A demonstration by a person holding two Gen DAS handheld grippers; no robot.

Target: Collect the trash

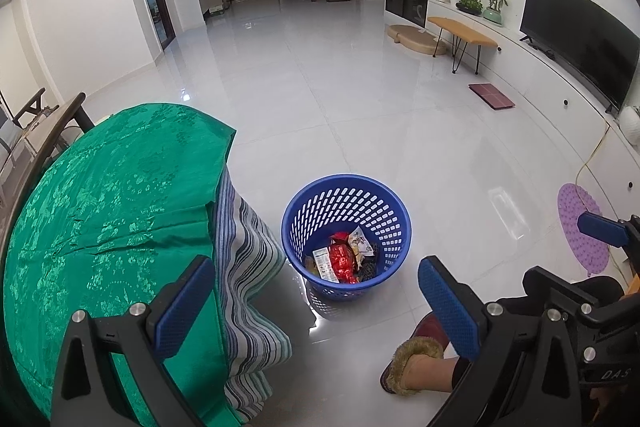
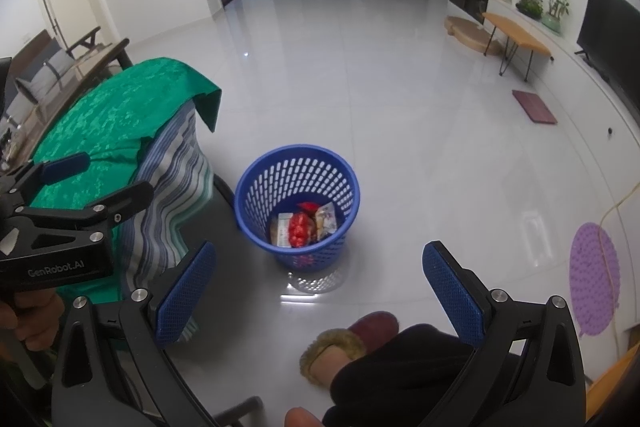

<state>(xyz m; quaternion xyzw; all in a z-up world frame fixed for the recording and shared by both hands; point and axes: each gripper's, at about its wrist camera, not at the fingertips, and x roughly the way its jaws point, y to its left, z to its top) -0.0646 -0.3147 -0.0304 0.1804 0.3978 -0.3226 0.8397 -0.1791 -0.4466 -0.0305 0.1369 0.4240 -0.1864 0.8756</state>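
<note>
Perforated plastic basket (image 1: pixel 346 227), glossy tiled floor (image 1: pixel 360 87), patterned green cloth (image 1: pixel 112 195), shiny wrappers (image 1: pixel 342 261)

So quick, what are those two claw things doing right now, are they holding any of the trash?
Left gripper: open, holding nothing.
Right gripper: open, holding nothing.
The wrappers already lie in the blue basket.

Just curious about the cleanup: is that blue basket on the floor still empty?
No, the blue basket already holds trash, including a red wrapper and other packets.
</note>
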